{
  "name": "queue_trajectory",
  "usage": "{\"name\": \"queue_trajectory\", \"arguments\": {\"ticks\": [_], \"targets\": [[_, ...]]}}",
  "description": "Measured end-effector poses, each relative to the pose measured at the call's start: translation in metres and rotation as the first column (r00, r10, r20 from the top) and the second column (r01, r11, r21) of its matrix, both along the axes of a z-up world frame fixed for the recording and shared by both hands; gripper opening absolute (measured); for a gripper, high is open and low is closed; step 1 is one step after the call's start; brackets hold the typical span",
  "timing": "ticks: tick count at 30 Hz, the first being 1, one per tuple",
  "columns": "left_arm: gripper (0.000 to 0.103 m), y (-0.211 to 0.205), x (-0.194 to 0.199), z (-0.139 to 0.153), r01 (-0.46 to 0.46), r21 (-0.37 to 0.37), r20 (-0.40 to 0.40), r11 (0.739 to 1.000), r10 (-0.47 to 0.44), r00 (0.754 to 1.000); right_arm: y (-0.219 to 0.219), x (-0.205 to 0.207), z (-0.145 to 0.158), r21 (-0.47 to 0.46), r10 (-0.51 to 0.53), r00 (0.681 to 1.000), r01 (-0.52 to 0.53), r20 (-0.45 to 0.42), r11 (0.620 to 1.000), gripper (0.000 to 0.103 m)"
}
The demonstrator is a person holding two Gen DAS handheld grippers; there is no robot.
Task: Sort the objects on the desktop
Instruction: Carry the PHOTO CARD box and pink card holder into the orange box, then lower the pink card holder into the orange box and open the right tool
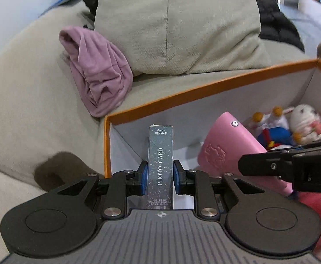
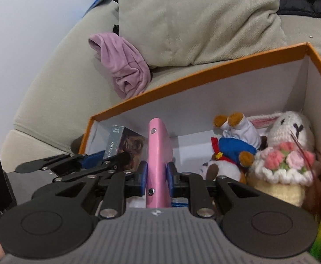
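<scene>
My left gripper (image 1: 160,173) is shut on a dark blue "PHOTO CARD" box (image 1: 160,165), held upright over the left end of an orange-rimmed white box (image 1: 204,89). My right gripper (image 2: 156,177) is shut on a pink case (image 2: 158,162) with snap buttons, held on edge inside the same box (image 2: 204,77). The pink case (image 1: 228,151) and the right gripper's finger (image 1: 270,165) show at the right of the left wrist view. The card box (image 2: 125,143) and left gripper (image 2: 90,160) show at the left of the right wrist view.
In the box lie a blue and white plush figure (image 2: 233,151) and a crocheted white bunny with pink flowers (image 2: 286,154). The box sits on a beige sofa (image 2: 61,83) with a cushion (image 2: 193,17) and a purple cloth (image 2: 125,68) behind it.
</scene>
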State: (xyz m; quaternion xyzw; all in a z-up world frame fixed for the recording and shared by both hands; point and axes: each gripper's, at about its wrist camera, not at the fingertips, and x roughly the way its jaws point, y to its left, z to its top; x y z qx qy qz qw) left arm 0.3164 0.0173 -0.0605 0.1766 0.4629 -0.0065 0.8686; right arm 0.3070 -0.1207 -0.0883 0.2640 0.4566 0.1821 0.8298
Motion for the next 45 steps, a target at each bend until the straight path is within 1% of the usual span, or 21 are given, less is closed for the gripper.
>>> {"name": "queue_trajectory", "arguments": {"ticks": [4,6,8,11,13,15,17,18,22,25,29,30,32,35,37,38,41,42,45], "targets": [[0.028,-0.004,0.003,-0.004,0.013,0.035,0.003,0.999,-0.013,1.000,0.004,0.002,-0.004,-0.039,0.013,0.999,-0.015,-0.041,0.999,0.020],[0.028,-0.002,0.002,-0.001,0.008,0.045,0.032,0.999,-0.009,0.999,0.005,0.003,-0.006,-0.052,0.015,0.999,-0.017,-0.051,0.999,0.020],[0.028,0.003,0.000,0.005,-0.002,0.036,0.049,0.999,0.001,0.999,0.010,0.004,-0.006,-0.075,0.017,0.998,-0.021,-0.055,0.997,0.020],[0.028,0.016,-0.009,0.023,0.004,-0.036,0.074,0.999,-0.002,0.997,0.016,0.007,-0.007,-0.066,0.016,0.997,-0.020,-0.069,0.998,0.020],[0.028,0.026,-0.017,0.035,0.005,-0.062,0.092,0.998,0.001,0.996,0.022,0.010,-0.008,-0.064,0.017,0.997,-0.022,-0.074,0.998,0.020],[0.029,0.041,-0.027,0.049,0.018,-0.133,0.084,0.991,-0.007,0.996,0.030,0.012,-0.007,-0.079,0.013,0.998,-0.018,-0.061,0.997,0.020],[0.029,0.054,-0.035,0.056,-0.009,-0.162,0.069,0.987,0.021,0.997,0.040,0.016,-0.005,-0.095,0.011,0.999,-0.015,-0.044,0.995,0.020],[0.029,0.061,-0.041,0.058,-0.005,-0.180,0.071,0.984,0.018,0.997,0.045,0.018,-0.004,-0.099,0.012,0.999,-0.015,-0.039,0.995,0.020],[0.029,0.086,-0.057,0.054,-0.016,-0.242,0.026,0.970,0.023,0.999,0.061,0.019,-0.002,-0.130,0.032,0.999,-0.032,-0.006,0.991,0.020],[0.029,0.097,-0.066,0.049,-0.020,-0.314,0.006,0.949,0.023,1.000,0.074,0.018,-0.001,-0.152,0.053,0.998,-0.050,0.016,0.987,0.020],[0.029,0.102,-0.072,0.046,-0.012,-0.375,0.016,0.927,0.019,1.000,0.085,0.016,0.002,-0.201,0.099,0.994,-0.087,0.051,0.976,0.023],[0.029,0.103,-0.073,0.046,-0.010,-0.387,0.018,0.922,0.019,1.000,0.092,0.022,0.003,-0.199,0.119,0.991,-0.105,0.058,0.974,0.026],[0.029,0.105,-0.077,0.045,-0.005,-0.405,0.024,0.914,0.016,1.000,0.096,0.024,0.004,-0.197,0.155,0.986,-0.140,0.062,0.970,0.030],[0.029,0.110,-0.080,0.046,-0.008,-0.418,0.028,0.908,0.022,0.999,0.104,0.020,0.008,-0.242,0.234,0.968,-0.207,0.088,0.948,0.035],[0.029,0.113,-0.082,0.047,-0.010,-0.427,0.031,0.904,0.026,0.999,0.112,0.015,0.012,-0.300,0.294,0.949,-0.250,0.112,0.920,0.042],[0.029,0.114,-0.082,0.047,-0.011,-0.430,0.032,0.903,0.028,0.999,0.116,0.013,0.013,-0.337,0.323,0.939,-0.268,0.119,0.903,0.042],[0.029,0.116,-0.084,0.049,-0.008,-0.435,0.038,0.900,0.027,0.999,0.123,0.011,0.016,-0.407,0.341,0.931,-0.263,0.131,0.875,0.041],[0.029,0.117,-0.085,0.049,-0.006,-0.437,0.039,0.900,0.026,0.999,0.124,0.013,0.016,-0.417,0.342,0.930,-0.260,0.135,0.871,0.034],[0.029,0.118,-0.086,0.051,-0.003,-0.443,0.043,0.896,0.025,0.999,0.122,0.022,0.016,-0.410,0.330,0.936,-0.255,0.125,0.876,0.031]]}}
